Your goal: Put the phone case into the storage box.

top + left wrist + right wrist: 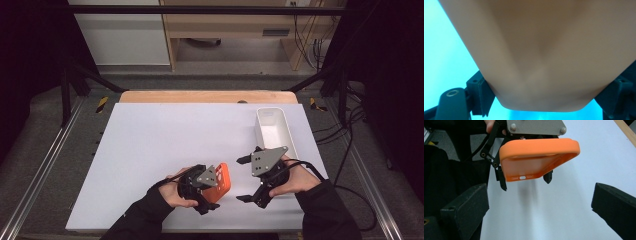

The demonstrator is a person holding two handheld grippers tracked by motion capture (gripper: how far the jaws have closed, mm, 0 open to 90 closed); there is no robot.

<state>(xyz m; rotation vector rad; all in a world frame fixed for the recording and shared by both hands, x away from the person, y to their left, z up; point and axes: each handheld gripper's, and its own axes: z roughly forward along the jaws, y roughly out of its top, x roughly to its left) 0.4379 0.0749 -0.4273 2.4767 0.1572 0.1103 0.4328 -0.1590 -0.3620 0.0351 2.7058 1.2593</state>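
In the high view, low and centre in the frame, the left gripper (212, 195) is clenched on an orange phone case (221, 182), holding it clear of the white surface (165, 135). The right gripper view shows the case (534, 160) in the upper middle, tilted, its edges pinched between the black jaws. The right gripper (245, 178), just right of the case and apart from it, is released, jaws spread with nothing between. A white tray (288, 131) sits at upper right
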